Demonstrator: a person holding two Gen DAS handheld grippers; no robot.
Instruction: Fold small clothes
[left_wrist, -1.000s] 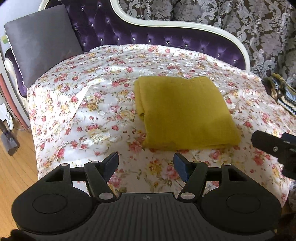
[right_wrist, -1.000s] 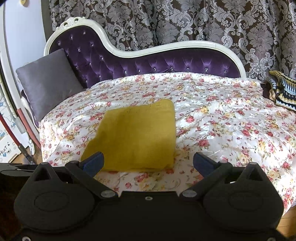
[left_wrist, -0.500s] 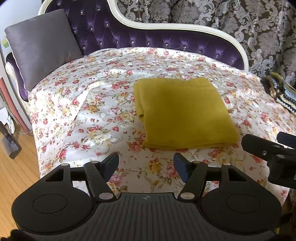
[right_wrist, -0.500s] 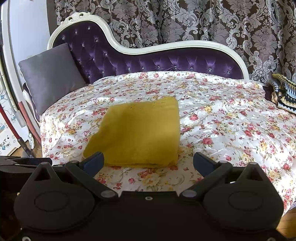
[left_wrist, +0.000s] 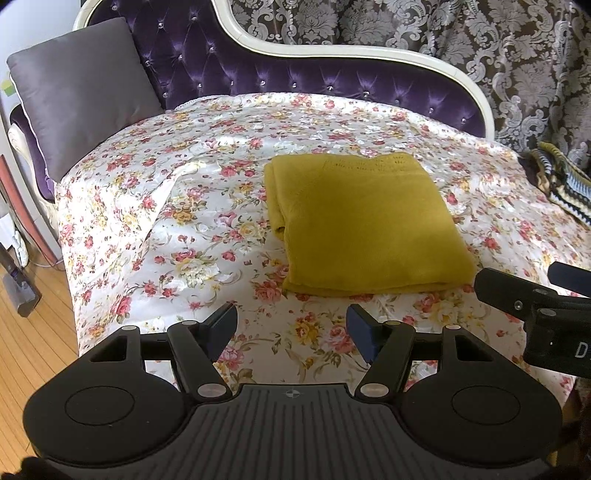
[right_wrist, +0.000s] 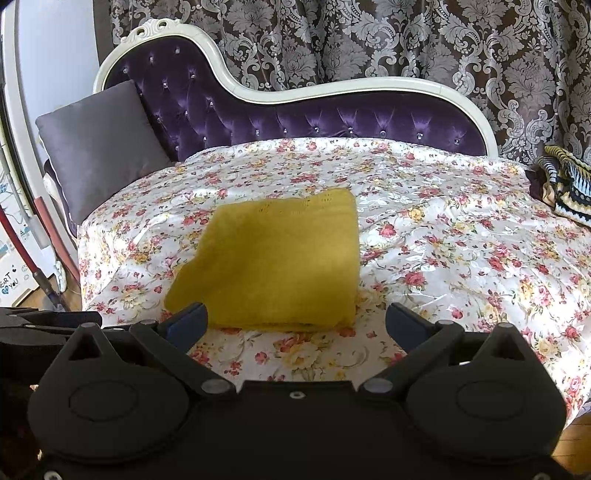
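Observation:
A mustard-yellow knitted garment (left_wrist: 365, 221) lies folded into a neat rectangle on the floral sheet (left_wrist: 192, 229) of the chaise; it also shows in the right wrist view (right_wrist: 277, 258). My left gripper (left_wrist: 291, 326) is open and empty, above the sheet just short of the garment's near edge. My right gripper (right_wrist: 295, 325) is open wide and empty, at the garment's near edge. The right gripper's body shows at the right of the left wrist view (left_wrist: 535, 310).
A grey cushion (left_wrist: 81, 92) leans at the chaise's left end against the purple tufted backrest (right_wrist: 332, 122). A striped knitted blanket (right_wrist: 569, 184) lies at the far right. Wooden floor (left_wrist: 26, 350) and a vacuum stick (right_wrist: 33, 254) are to the left. Patterned curtains hang behind.
Both grippers have pulled back a little from the folded garment and tilted up, so more of the backrest shows. Both stay open and empty; the garment has not moved.

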